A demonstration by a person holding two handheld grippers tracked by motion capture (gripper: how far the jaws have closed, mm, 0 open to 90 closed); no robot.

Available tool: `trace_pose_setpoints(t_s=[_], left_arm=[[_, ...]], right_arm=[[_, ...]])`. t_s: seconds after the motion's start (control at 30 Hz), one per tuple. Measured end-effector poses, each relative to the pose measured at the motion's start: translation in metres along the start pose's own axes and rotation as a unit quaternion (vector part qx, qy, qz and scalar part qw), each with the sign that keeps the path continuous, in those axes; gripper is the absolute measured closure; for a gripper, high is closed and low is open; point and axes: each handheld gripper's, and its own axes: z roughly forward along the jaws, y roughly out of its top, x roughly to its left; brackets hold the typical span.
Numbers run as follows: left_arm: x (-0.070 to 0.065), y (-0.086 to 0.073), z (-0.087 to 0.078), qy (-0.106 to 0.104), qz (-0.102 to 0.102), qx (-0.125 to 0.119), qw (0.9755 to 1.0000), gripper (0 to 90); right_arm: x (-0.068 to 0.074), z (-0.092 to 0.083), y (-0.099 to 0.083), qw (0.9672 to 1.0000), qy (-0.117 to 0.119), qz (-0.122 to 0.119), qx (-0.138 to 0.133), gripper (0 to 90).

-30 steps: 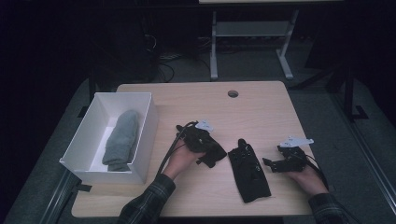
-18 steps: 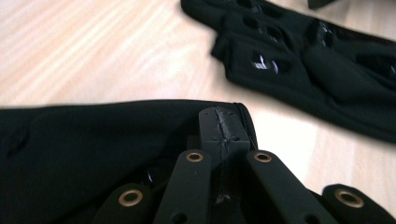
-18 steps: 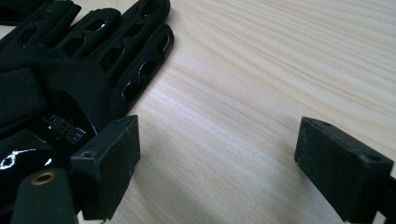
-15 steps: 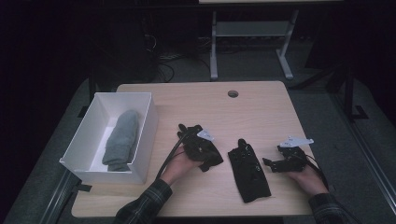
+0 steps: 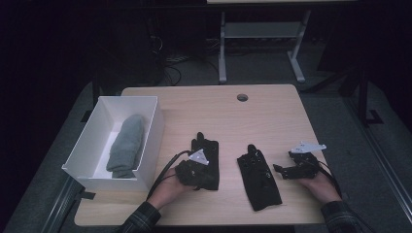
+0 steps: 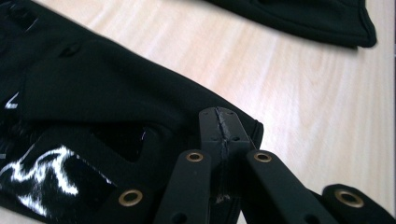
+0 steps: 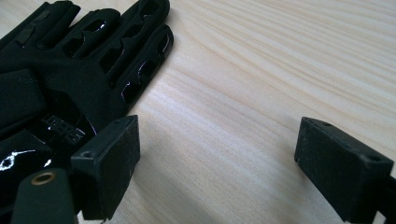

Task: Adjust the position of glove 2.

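Observation:
Two black gloves lie on the wooden table (image 5: 214, 109). My left gripper (image 5: 201, 174) (image 6: 219, 128) rests on the cuff end of the left glove (image 5: 206, 153) (image 6: 107, 88), its jaws pressed together on the fabric at the hem. The second glove (image 5: 260, 177) (image 7: 70, 70) (image 6: 299, 18) lies flat to the right, fingers pointing away from the person. My right gripper (image 5: 282, 170) (image 7: 215, 158) sits just right of that glove, low over the table, jaws wide open with bare wood between them.
A white box (image 5: 155, 126) stands at the table's left side with a grey rolled cloth (image 5: 126, 145) inside. A round cable hole (image 5: 242, 97) sits near the far edge. A metal frame (image 5: 262, 43) stands on the floor beyond the table.
My left gripper has moved toward the person and slightly right, and the left glove has slid along with it. The right gripper and the second glove have kept still.

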Motion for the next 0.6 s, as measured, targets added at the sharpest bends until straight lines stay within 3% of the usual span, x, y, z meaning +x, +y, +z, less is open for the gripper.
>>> trace_pose_setpoints(t_s=[0.13,0.17,0.27,0.4,0.5,0.6], left_arm=[[-0.001,-0.002,-0.006,0.008,-0.003,-0.017,0.9998,85.8],[-0.001,0.0,-0.009,0.012,-0.004,-0.023,0.9996,84.7],[0.005,0.002,-0.018,0.043,-0.007,-0.04,0.9983,80.1],[0.014,0.0,-0.022,0.08,-0.032,-0.056,0.9948,65.3],[0.017,-0.003,-0.022,0.103,-0.04,-0.051,0.9926,54.6],[0.021,-0.004,-0.023,0.118,-0.048,-0.057,0.9903,49.4]], right_arm=[[0.0,0.0,0.001,1.0,0.0,0.001,0.001,14.1],[0.001,0.0,0.001,1.0,0.0,0.001,0.003,17.7],[0.005,-0.007,0.004,0.9999,0.01,-0.01,0.007,43.5],[0.018,-0.016,0.011,0.9978,0.055,-0.034,-0.015,73.5],[0.033,-0.016,0.017,0.9942,0.098,-0.039,-0.022,85.5],[0.044,-0.009,0.02,0.9917,0.119,-0.05,-0.009,90.0]])
